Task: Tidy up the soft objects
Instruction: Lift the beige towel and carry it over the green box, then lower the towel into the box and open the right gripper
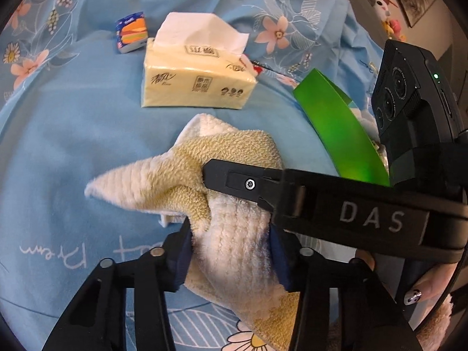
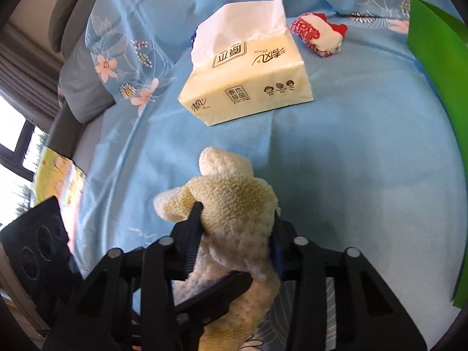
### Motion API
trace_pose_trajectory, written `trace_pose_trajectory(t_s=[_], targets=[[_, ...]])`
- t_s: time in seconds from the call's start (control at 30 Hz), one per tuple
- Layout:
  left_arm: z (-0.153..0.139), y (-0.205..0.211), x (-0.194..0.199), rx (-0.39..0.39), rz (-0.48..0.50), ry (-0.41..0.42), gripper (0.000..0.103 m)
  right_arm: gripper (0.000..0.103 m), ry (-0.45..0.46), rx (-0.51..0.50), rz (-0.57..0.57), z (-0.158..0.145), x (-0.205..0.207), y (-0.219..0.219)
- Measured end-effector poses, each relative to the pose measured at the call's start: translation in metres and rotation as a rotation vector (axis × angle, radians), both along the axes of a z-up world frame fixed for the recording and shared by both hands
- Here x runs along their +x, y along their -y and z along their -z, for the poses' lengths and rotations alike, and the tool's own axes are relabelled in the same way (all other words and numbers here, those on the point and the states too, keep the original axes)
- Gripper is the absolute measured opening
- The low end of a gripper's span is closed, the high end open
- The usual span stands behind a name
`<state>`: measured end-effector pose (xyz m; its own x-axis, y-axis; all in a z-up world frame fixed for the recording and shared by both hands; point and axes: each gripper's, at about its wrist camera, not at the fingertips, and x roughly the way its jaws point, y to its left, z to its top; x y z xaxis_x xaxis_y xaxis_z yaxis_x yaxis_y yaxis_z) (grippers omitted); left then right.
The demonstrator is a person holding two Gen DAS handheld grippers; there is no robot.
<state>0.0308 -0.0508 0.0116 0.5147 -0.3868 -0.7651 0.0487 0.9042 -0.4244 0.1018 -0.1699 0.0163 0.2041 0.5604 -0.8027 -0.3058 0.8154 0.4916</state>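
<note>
A fluffy cream and beige towel [image 1: 239,234] lies bunched on the blue floral bedsheet [image 1: 73,152]. My left gripper [image 1: 231,251] is shut on its middle, with both blue pads pressed into the pile. One finger [image 1: 234,182] of the right gripper reaches in from the right and rests on the towel's upper fold. In the right wrist view, the right gripper [image 2: 237,234] is shut on the towel [image 2: 234,204], and a finger [image 2: 213,295] of the left gripper crosses beneath it.
A pale yellow tissue pack [image 1: 196,84] [image 2: 248,87] with a tissue sticking out lies beyond the towel. A small burger-print pack [image 1: 130,32] sits further back. A red and white cloth [image 2: 318,36] lies behind the pack. A green container wall [image 1: 339,128] [image 2: 438,87] stands at the right.
</note>
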Motion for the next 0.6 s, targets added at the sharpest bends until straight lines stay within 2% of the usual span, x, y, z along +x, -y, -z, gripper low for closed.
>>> trace_pose_trajectory(t_s=[0.1,0.23,0.37,0.47,0.6], targets=[[-0.011,0.002,0.002,0.007,0.004,0.035,0.044,0.035,0.007,0.041,0.009,-0.007,-0.003,0.005],[-0.035,0.008,-0.001,0.036,0.019,0.128,0.043,0.035,0.074,0.104,0.036,-0.033,-0.010,0.016],[-0.066,0.027,0.001,0.069,0.055,0.233,0.043,0.035,0.166,0.157,0.091,-0.066,-0.014,0.035],[-0.087,0.045,0.012,0.035,0.084,0.267,0.043,0.035,0.227,0.179,0.151,-0.088,-0.015,0.056],[-0.114,0.078,0.033,0.055,0.142,0.342,0.043,0.035,0.300,0.205,0.231,-0.116,-0.009,0.092]])
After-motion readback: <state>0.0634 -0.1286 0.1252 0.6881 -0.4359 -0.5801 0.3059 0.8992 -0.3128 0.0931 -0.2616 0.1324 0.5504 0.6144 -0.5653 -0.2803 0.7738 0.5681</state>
